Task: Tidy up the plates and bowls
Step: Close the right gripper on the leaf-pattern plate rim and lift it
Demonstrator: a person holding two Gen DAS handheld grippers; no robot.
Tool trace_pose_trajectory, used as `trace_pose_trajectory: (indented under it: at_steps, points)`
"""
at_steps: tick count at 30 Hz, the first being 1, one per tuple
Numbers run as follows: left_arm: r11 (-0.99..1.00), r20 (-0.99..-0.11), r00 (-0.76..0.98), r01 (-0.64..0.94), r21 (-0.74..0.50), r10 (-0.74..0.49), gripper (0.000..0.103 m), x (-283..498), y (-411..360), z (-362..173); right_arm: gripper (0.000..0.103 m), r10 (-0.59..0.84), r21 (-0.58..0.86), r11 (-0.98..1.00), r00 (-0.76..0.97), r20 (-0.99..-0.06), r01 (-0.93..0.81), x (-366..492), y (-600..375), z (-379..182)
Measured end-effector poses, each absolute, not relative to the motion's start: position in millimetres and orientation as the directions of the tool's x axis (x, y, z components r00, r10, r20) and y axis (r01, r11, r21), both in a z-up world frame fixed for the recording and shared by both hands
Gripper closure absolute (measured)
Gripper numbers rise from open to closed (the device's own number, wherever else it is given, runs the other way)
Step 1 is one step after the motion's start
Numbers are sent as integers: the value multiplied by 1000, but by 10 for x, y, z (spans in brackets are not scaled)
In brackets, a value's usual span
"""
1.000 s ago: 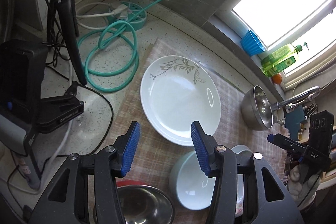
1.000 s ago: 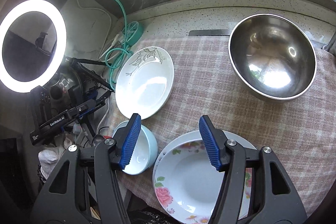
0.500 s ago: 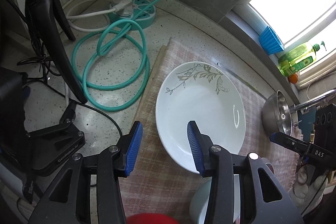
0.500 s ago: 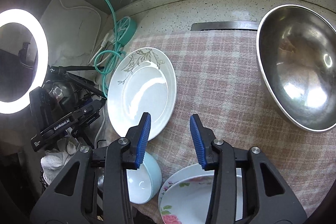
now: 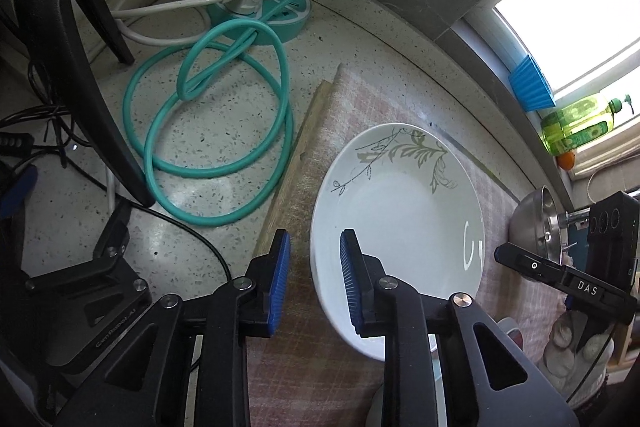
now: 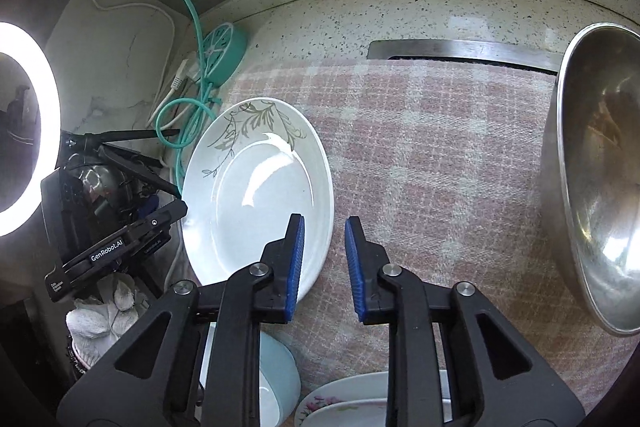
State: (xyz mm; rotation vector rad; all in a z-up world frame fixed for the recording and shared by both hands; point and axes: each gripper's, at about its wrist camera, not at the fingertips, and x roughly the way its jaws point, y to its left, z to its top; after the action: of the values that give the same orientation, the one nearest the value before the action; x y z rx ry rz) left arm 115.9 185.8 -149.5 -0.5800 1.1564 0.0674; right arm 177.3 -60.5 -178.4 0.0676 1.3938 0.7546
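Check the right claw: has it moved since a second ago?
Yes. The right claw moved from over the floral plates toward the leaf-patterned plate beside the power strip, its jaws closing astride that plate's rim.

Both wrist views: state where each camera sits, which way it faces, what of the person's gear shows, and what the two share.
Left wrist: on the left gripper, facing steeply down across the leaf-pattern plate toward the teal cable; its jaws, just closing, straddle the plate's left rim. The right gripper and a gloved hand show.
Right wrist: on the right gripper, facing down at the checked cloth and steel bowl; its jaws, also closing, straddle the plate's right rim.
Shared: plate, cloth, steel bowl, teal cable.
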Motion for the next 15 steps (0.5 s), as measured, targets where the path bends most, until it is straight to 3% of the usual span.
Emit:
trace_pose_trajectory:
  at_steps: [6,15]
  points:
    - [860,-886,397,-336,-384,-240,82,1199,1823,-1561,85,500,461,776,-26,-866,-430,1814,-553,-1873]
    - [868,-889,382,-315,-383,-254,93,1224,1781,-1629,93,469,424,775,-22,-883,-468,1813,-422,-1930]
